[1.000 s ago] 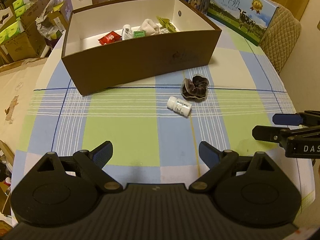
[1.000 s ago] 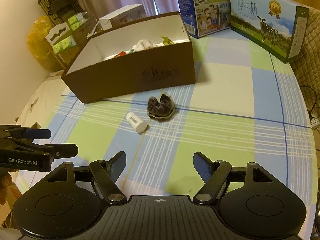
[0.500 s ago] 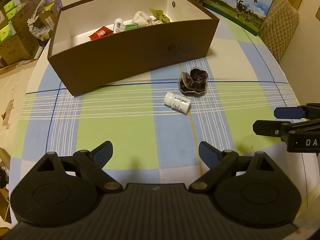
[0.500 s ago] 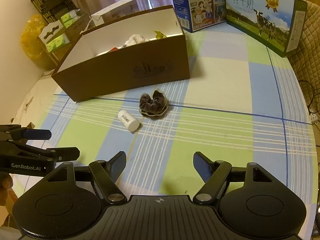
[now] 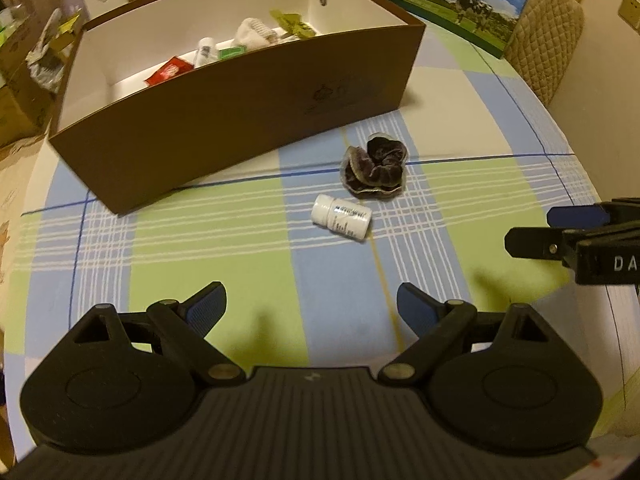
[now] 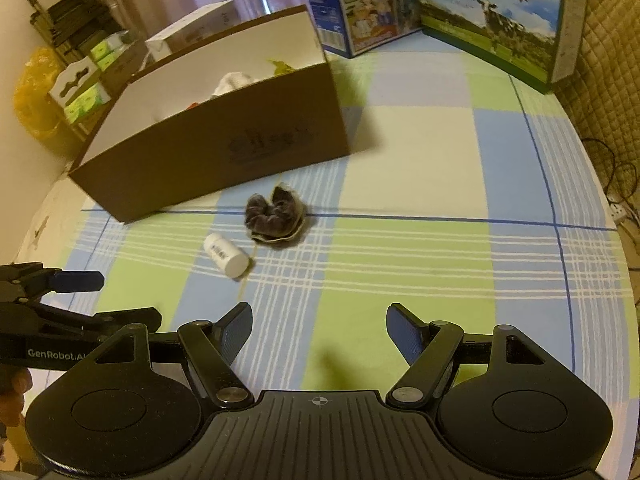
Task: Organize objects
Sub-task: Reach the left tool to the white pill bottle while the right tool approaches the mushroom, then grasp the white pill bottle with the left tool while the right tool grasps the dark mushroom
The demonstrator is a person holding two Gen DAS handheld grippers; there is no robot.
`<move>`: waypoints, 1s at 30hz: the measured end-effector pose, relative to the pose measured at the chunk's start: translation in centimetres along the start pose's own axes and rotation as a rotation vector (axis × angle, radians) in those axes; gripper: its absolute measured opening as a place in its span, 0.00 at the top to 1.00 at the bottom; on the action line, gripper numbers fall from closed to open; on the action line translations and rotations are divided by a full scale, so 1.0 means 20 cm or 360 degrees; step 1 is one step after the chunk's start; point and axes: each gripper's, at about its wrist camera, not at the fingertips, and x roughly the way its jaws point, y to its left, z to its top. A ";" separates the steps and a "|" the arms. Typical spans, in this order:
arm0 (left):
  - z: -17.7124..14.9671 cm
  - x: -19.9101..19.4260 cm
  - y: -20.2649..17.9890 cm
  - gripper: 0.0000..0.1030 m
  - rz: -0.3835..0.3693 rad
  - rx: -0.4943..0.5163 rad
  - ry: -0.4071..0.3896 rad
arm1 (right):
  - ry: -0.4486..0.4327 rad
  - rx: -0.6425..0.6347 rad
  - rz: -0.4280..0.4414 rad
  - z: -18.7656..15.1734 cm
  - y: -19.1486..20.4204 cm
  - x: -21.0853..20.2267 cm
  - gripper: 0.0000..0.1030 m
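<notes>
Left wrist view: my left gripper gaped empty, pill bottle lying ahead, scrunchie just beyond; right gripper gaped too.

Dim, warm yellowish indoor light; soft shadows fall on the surface. Fisheye bending curves the edges, and motion blur softens details.

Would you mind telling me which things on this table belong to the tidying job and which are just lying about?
Part of the job:
- white pill bottle, lying on its side
- dark scrunchie beside it
- brown box, already holding small items
- left gripper and right gripper, both open

Just lying about:
- two milk cartons
- white carton behind the box
</notes>
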 end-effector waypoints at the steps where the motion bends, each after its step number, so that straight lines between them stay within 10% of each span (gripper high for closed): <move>1: 0.01 0.02 0.00 0.13 -0.0007 0.0018 -0.0004 | 0.0003 0.0010 -0.0007 0.00 -0.01 0.01 0.31; 17: 0.12 0.32 -0.05 0.18 -0.0128 0.0367 -0.0088 | 0.0031 0.0128 -0.0085 0.01 -0.11 0.07 0.31; 30: 0.20 0.43 -0.05 0.46 -0.0230 0.0465 -0.0089 | -0.0013 0.0247 -0.0203 0.06 -0.27 0.08 0.31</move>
